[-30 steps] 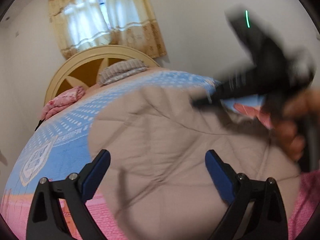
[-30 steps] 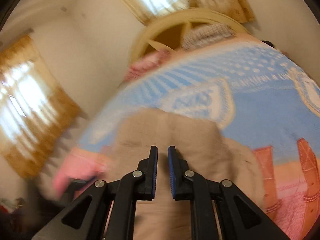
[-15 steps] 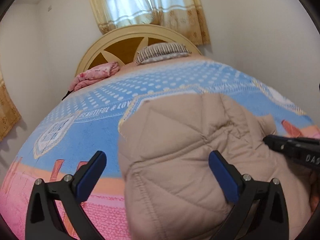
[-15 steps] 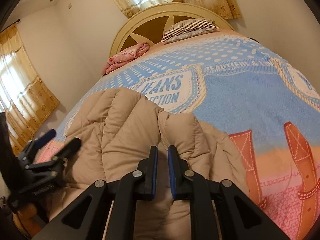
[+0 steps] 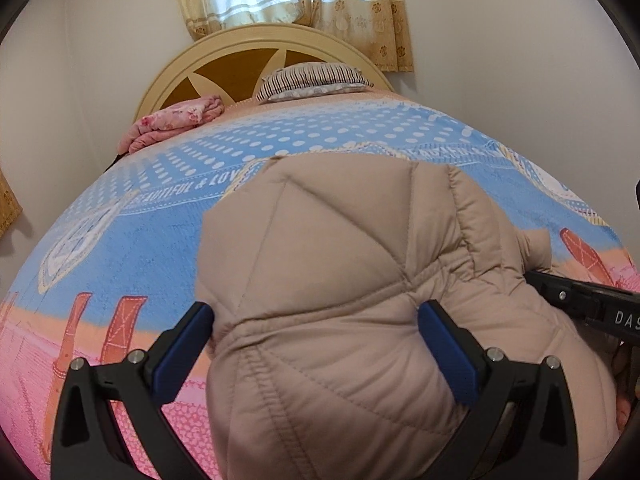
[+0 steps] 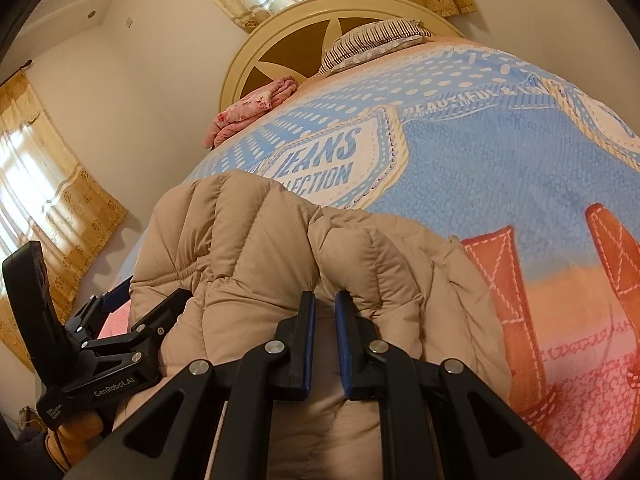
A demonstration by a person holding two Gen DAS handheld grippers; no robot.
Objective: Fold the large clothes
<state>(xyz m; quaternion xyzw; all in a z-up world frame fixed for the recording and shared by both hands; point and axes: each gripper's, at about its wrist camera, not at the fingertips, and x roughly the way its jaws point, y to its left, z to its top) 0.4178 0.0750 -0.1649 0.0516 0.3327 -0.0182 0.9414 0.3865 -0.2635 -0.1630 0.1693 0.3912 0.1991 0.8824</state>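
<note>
A beige quilted puffer jacket (image 5: 340,280) lies bunched on the near end of the bed; it also shows in the right wrist view (image 6: 248,248). My left gripper (image 5: 316,344) is open, its blue-padded fingers spread wide on either side of the jacket's near bulge. It shows at the left of the right wrist view (image 6: 132,316), against the jacket's left edge. My right gripper (image 6: 323,340) is nearly shut, with a narrow gap between the pads, and pinches a fold of the jacket. Its black body shows at the right edge of the left wrist view (image 5: 592,308).
The bed has a blue, orange and pink printed cover (image 5: 132,240) and a round cream headboard (image 5: 240,52). A striped pillow (image 5: 312,80) and a folded pink blanket (image 5: 176,120) lie at the head. Curtained windows (image 6: 44,184) stand behind and to the left.
Both grippers have come down and settled onto the jacket. The right gripper swung from above the jacket to its right side. The motion blur is gone.
</note>
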